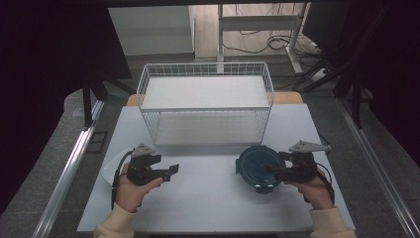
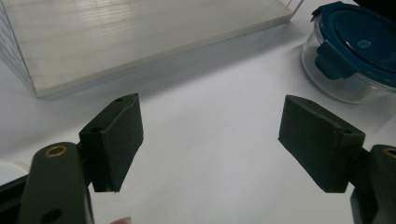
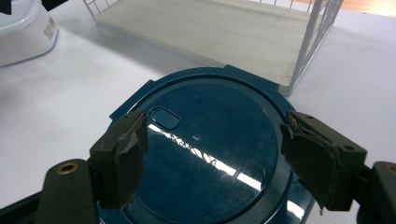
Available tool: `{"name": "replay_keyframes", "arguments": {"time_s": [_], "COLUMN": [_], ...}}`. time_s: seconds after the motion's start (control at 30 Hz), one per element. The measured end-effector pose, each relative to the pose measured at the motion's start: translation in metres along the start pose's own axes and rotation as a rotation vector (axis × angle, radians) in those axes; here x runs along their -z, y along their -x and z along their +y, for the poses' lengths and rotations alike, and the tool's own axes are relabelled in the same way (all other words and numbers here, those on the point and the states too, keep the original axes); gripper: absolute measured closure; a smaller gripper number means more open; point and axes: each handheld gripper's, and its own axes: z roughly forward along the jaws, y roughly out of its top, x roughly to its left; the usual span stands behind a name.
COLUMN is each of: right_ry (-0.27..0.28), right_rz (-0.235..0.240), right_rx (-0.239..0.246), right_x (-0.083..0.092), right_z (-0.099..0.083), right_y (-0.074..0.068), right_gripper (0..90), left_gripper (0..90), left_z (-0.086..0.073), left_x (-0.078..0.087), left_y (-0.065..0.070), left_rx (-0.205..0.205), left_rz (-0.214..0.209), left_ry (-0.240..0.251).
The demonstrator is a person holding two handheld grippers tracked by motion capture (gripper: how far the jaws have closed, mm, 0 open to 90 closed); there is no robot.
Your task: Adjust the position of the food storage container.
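The bench (image 1: pixel 208 198) is a smooth white slab; its far edge is hidden behind the rack and its near edge is cut off at the bottom of the high view. The rack (image 1: pixel 205 101), white wire with two pale flat shelves, stands at the middle of the far edge. In the left gripper view only the lower shelf's corner and a few wires can be seen; in the right gripper view its top is cut off.

The tub (image 1: pixel 260 167) sits near the right edge, just in front of the rack's right corner. It is round, with clear glass-like walls and a glossy dark-blue lid with clip tabs and a small oval vent. What it holds cannot be made out.

At the left edge lies a white dish (image 1: pixel 110 168), mostly hidden behind the left gripper; in the right gripper view it is a rounded white shape, cropped.

The left gripper (image 1: pixel 171 172) hovers over bare bench at the left, its jaws spread wide with nothing between them. The right gripper (image 1: pixel 271 171) reaches over the tub's right rim; its worn black pads (image 3: pixel 122 154) stand apart above the lid, clasping nothing.
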Motion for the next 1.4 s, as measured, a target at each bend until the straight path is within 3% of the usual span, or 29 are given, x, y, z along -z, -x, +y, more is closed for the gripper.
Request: {"name": "replay_keyframes", "arguments": {"time_s": [0.37,0.5,0.87,1.13,1.2,1.4], "right_ry": [0.01,0.013,0.029,-0.035,-0.067,-0.147], "right_rz": [-0.003,-0.014,-0.05,-0.13,-0.153,-0.185], "right_rx": [-0.025,-0.027,-0.038,-0.094,-0.12,-0.136], "right_x": [0.006,0.011,0.027,0.035,0.033,0.021], "right_z": [0.003,0.005,0.013,0.014,0.011,0.009], "right_y": [0.001,0.003,0.014,0.032,0.04,0.053], "right_gripper": [23.3,27.5,35.5,42.4,45.6,52.7], "left_gripper": [22.2,22.1,20.7,19.9,19.7,19.6], "left_z": [0.002,0.001,0.001,0.001,0.0,-0.001], "left_x": [0.003,0.003,0.002,0.0,-0.001,-0.006], "left_y": [0.0,-0.004,-0.007,-0.008,-0.008,-0.007], "left_rx": [0.0,0.018,0.019,0.027,0.026,0.019], "left_rz": [-0.016,-0.028,-0.032,-0.03,-0.029,-0.027], "left_ry": [0.003,-0.016,-0.039,-0.052,-0.056,-0.082]}}
